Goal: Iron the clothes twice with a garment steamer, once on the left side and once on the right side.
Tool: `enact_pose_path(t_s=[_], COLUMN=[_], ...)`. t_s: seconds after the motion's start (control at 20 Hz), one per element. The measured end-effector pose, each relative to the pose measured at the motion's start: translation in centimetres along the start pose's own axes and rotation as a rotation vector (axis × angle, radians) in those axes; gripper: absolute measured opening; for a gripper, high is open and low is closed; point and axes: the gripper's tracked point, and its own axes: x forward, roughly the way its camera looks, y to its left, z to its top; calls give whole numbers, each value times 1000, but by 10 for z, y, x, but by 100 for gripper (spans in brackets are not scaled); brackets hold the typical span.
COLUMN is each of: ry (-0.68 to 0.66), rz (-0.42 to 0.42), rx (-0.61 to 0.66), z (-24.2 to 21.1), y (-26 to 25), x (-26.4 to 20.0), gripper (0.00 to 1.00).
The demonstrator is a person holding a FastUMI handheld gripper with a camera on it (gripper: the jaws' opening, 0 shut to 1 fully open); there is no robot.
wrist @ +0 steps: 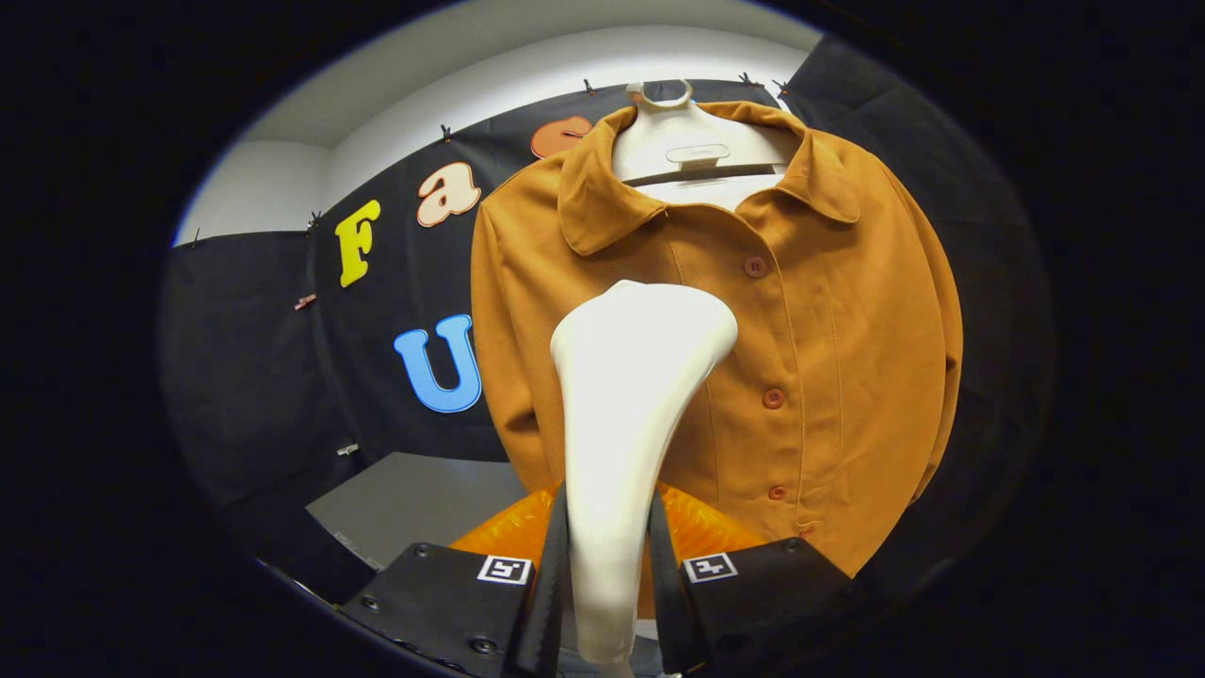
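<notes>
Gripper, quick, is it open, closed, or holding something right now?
Gripper: shut on the white garment steamer, both fingers pressing its handle, head raised against the orange jacket.

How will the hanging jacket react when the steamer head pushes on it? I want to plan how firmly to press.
The jacket hangs freely from a hanger, so it will probably yield and swing. Its cloth looks soft, likely folding under the steamer clamped in the gripper.
</notes>
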Motion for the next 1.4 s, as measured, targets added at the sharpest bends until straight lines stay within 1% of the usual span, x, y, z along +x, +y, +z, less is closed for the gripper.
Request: enact_pose_path(t_s=[0.3, 0.55, 1.25, 1.4], ry=[52, 115, 314, 356], rz=[26, 26, -46, -64], rx=[13, 39, 83, 101], z=[-23, -56, -162, -179], y=[-13, -25, -60, -64], x=[21, 29, 37, 32], gripper=[44, 44, 44, 44])
